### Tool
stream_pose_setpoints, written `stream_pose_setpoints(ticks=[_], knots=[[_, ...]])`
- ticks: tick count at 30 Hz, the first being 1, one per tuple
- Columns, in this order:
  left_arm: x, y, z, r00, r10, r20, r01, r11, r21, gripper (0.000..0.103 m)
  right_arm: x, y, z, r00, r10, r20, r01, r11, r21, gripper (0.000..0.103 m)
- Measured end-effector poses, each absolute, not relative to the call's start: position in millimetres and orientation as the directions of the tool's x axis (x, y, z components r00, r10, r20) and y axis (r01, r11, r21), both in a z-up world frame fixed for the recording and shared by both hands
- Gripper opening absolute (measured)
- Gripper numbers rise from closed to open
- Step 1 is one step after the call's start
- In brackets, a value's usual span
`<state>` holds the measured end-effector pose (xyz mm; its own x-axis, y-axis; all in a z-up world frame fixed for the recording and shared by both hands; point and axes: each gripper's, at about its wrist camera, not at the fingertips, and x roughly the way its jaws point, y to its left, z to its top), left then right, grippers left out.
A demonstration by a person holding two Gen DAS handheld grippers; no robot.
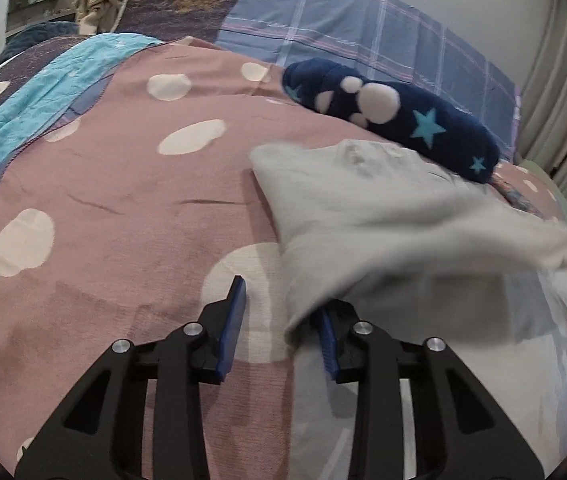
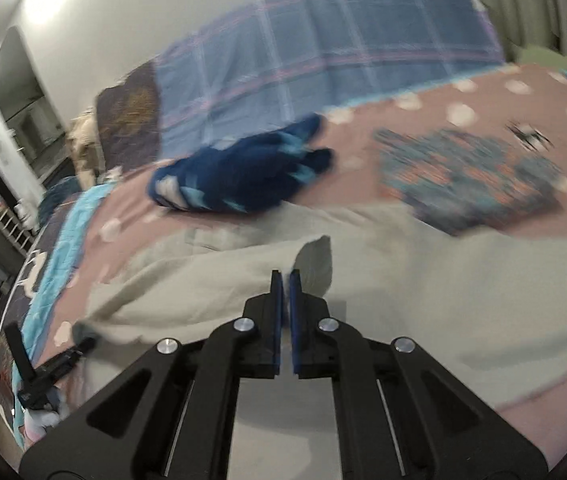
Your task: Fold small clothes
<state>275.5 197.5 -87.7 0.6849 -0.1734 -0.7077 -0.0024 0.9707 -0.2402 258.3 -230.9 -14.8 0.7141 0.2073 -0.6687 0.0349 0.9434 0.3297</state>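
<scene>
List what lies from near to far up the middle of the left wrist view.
Left tongs, with the edge of the pale grey garment draped over the right-hand finger, then the navy star-print plush item, then the blue plaid cloth, all on or beyond the pink spotted bedspread.

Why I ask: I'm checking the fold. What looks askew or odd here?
The grey garment is lifted and skewed; only the left gripper's right finger is under its corner. Nothing looks damaged.
</scene>
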Motion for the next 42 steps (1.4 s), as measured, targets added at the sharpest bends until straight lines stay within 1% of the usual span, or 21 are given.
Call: stream_pose_setpoints(ticks=[2, 4, 7, 9, 10, 16, 17, 18, 20, 23, 25, 26, 27, 29, 31, 33, 34, 36, 38, 40, 42], knots=[[275.8, 195.3, -88.0, 0.678, -0.206, -0.706, 0.029, 0.967, -0.254, 0.048, 257.9, -242.9, -41.3, 0.637, 0.223, -0.738, 0.062, 0.94, 0.337, 0.01], [275.8, 195.5, -88.7, 0.674, -0.224, -0.704, 0.042, 0.963, -0.267, 0.049, 256.6, -257.0, -70.7, 0.552, 0.27, -0.789, 0.104, 0.917, 0.386, 0.021], [275.8, 195.6, -89.2, 0.672, -0.231, -0.704, 0.045, 0.961, -0.273, 0.049, 256.8, -272.3, -74.3, 0.575, 0.341, -0.744, 0.103, 0.871, 0.48, 0.029], [276.0, 194.6, -89.3, 0.67, -0.231, -0.706, 0.047, 0.961, -0.271, 0.05, 262.2, -274.4, -64.7, 0.606, 0.352, -0.713, 0.08, 0.865, 0.495, 0.055], [276.2, 194.2, -89.3, 0.669, -0.232, -0.706, 0.047, 0.961, -0.271, 0.05, 269.3, -273.2, -60.2, 0.614, 0.345, -0.71, 0.068, 0.873, 0.483, 0.059], [277.2, 197.3, -90.4, 0.664, -0.257, -0.702, 0.054, 0.953, -0.297, 0.052, 320.1, -244.4, -71.5, 0.57, 0.303, -0.764, 0.051, 0.914, 0.402, 0.06], [277.3, 197.6, -90.6, 0.664, -0.26, -0.701, 0.054, 0.952, -0.302, 0.052, 321.9, -235.4, -72.2, 0.585, 0.269, -0.765, 0.045, 0.931, 0.361, 0.05], [277.3, 198.3, -90.7, 0.664, -0.264, -0.699, 0.055, 0.95, -0.307, 0.052, 324.7, -225.5, -68.5, 0.603, 0.238, -0.761, 0.012, 0.952, 0.307, 0.007], [277.1, 199.5, -90.9, 0.664, -0.271, -0.696, 0.056, 0.947, -0.316, 0.052, 315.2, -222.0, -58.1, 0.646, 0.19, -0.739, 0.017, 0.965, 0.263, 0.003], [276.8, 200.2, -90.7, 0.666, -0.276, -0.693, 0.056, 0.945, -0.322, 0.052, 297.8, -230.8, -38.1, 0.722, 0.069, -0.688, 0.074, 0.982, 0.176, 0.003], [276.4, 199.0, -90.2, 0.666, -0.272, -0.694, 0.061, 0.948, -0.313, 0.052, 303.0, -237.7, -41.9, 0.69, -0.084, -0.719, 0.153, 0.988, 0.032, 0.004], [276.0, 198.1, -89.8, 0.667, -0.27, -0.694, 0.064, 0.949, -0.307, 0.052, 306.7, -241.4, -47.9, 0.661, -0.129, -0.739, 0.177, 0.984, -0.014, 0.007], [275.5, 197.0, -89.3, 0.668, -0.27, -0.693, 0.07, 0.95, -0.303, 0.052, 310.4, -246.9, -55.7, 0.614, -0.17, -0.77, 0.212, 0.976, -0.046, 0.018], [275.4, 196.6, -89.2, 0.668, -0.271, -0.693, 0.073, 0.951, -0.301, 0.052, 307.4, -254.4, -54.8, 0.601, -0.19, -0.776, 0.267, 0.963, -0.03, 0.032], [275.1, 198.0, -89.2, 0.669, -0.272, -0.692, 0.07, 0.95, -0.305, 0.052, 304.2, -244.1, -35.3, 0.66, -0.217, -0.719, 0.279, 0.96, -0.033, 0.032], [274.7, 198.3, -89.0, 0.67, -0.275, -0.69, 0.073, 0.949, -0.307, 0.05, 306.1, -216.2, -15.0, 0.721, -0.169, -0.672, 0.19, 0.981, -0.043, 0.033], [274.6, 197.9, -88.8, 0.67, -0.276, -0.689, 0.075, 0.949, -0.307, 0.049, 310.2, -190.9, -3.9, 0.742, -0.084, -0.665, 0.083, 0.996, -0.033, 0.034], [274.3, 197.7, -88.4, 0.671, -0.275, -0.688, 0.076, 0.949, -0.305, 0.049, 319.8, -144.0, 7.8, 0.734, 0.067, -0.675, -0.097, 0.995, -0.006, 0.035], [274.0, 198.4, -88.3, 0.672, -0.28, -0.686, 0.078, 0.947, -0.31, 0.048, 331.4, -85.8, 12.3, 0.673, 0.217, -0.707, -0.286, 0.958, 0.021, 0.036], [273.3, 199.8, -88.2, 0.673, -0.29, -0.681, 0.082, 0.944, -0.321, 0.048, 343.1, -26.7, 11.5, 0.614, 0.298, -0.731, -0.414, 0.91, 0.024, 0.036], [272.5, 200.5, -87.9, 0.675, -0.298, -0.675, 0.087, 0.941, -0.328, 0.045, 351.5, 16.5, 7.9, 0.585, 0.322, -0.744, -0.477, 0.879, 0.006, 0.036]])
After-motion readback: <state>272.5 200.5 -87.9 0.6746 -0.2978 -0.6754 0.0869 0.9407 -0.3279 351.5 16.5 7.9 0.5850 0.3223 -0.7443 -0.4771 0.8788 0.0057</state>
